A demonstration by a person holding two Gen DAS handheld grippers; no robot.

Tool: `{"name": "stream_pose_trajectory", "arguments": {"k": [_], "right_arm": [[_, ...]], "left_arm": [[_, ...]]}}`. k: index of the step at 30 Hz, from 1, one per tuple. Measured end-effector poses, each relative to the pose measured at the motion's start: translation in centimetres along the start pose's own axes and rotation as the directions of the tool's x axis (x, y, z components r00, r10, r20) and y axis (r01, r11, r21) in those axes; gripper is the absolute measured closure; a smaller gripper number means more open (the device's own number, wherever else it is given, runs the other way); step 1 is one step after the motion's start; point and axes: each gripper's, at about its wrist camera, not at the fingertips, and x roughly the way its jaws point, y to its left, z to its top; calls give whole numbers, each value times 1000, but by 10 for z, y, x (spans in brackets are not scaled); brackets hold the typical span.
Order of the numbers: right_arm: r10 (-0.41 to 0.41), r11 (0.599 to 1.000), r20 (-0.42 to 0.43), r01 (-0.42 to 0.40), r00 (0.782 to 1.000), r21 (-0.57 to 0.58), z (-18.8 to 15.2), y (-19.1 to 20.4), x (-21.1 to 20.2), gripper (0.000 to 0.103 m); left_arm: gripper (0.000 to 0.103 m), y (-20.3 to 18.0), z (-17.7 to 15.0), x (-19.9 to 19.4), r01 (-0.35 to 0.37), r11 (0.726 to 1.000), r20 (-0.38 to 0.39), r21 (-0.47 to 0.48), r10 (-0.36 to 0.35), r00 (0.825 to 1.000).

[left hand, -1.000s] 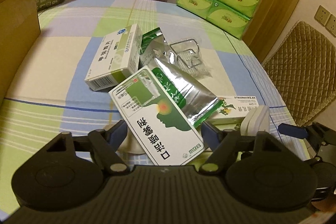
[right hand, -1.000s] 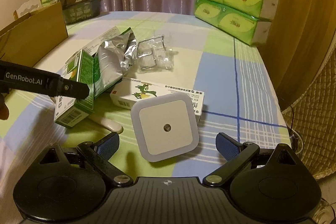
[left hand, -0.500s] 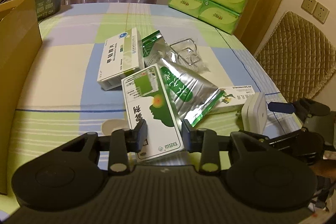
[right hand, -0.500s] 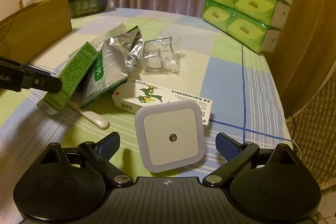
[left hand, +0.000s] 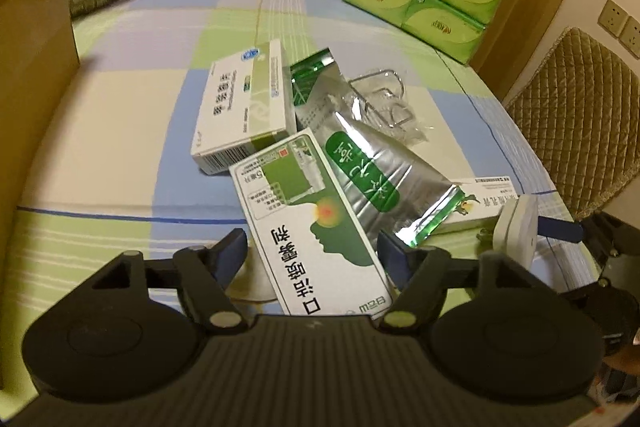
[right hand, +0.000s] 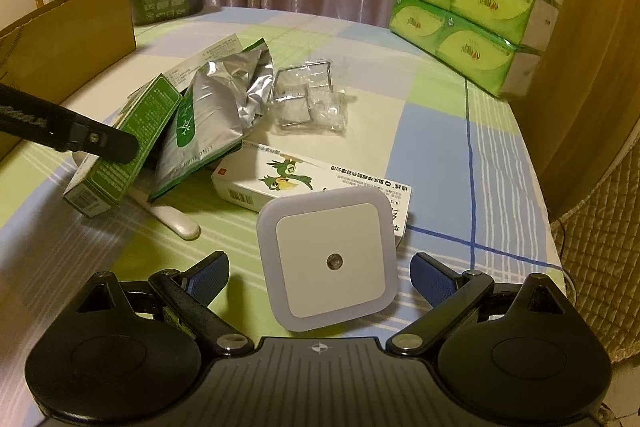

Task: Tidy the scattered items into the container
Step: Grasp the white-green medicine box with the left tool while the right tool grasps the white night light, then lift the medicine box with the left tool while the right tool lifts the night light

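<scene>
Left claw [left hand: 312, 255] spread wide, straddling glossy green-white cardboard box [left hand: 312, 227], pads not touching its sides. Box tilted, propped over crinkled silver foil pouch [left hand: 368, 167]. Right claw [right hand: 320, 273] also wide open, flanking rounded-square white plastic night light [right hand: 328, 255], no contact. Beyond night light: flat parrot-print carton [right hand: 288, 179]. Brown cardboard container [right hand: 68, 39] far left of night light, on checked counter [right hand: 440, 131].

I see warm, dim indoor light from above, glare on the foil pouch [left hand: 372, 163], strong fisheye bending with dark corners, and soft blur in my left view's upper left.
</scene>
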Motion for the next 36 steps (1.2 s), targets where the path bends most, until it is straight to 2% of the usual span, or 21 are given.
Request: {"name": "stream_pose_trajectory", "arguments": {"k": [3, 6, 8, 11, 21, 27, 32, 33, 34, 36], "right_arm": [[3, 1000, -2, -3, 1000, 5, 0, -1, 1, 7], [1, 1000, -3, -1, 1000, 7, -1, -1, 0, 8], [-2, 1000, -9, 2, 1000, 5, -1, -1, 0, 21], [-13, 1000, -22, 13, 1000, 0, -1, 0, 1, 39], [43, 999, -65, -43, 997, 6, -7, 24, -23, 40], [90, 996, -132, -85, 987, 39, -29, 54, -46, 40], [94, 995, -108, -90, 990, 37, -44, 75, -54, 39], [96, 995, -116, -92, 989, 40, -45, 77, -53, 37], [95, 995, -115, -92, 989, 37, -46, 80, -52, 27], [89, 996, -107, -88, 990, 13, -47, 84, -50, 17]], "left_arm": [[38, -2, 0, 4, 1, 1000, -10, 12, -1, 1000], [45, -4, -1, 0, -14, 999, -7, 35, 14, 1000], [50, -3, -4, -5, -6, 999, -5, 46, 6, 1000], [52, -3, -11, -15, 6, 997, -16, 76, -4, 1000], [53, -2, -44, -71, 57, 985, -36, 165, -51, 998], [53, -1, -76, -94, 53, 965, -89, 257, -31, 996], [53, -1, -93, -91, 42, 954, -109, 297, -9, 994], [53, -2, -94, -91, 36, 952, -103, 304, -5, 995], [52, -2, -95, -90, 33, 951, -98, 308, -3, 995], [50, -3, -95, -88, 24, 946, -90, 324, 5, 996]]}}
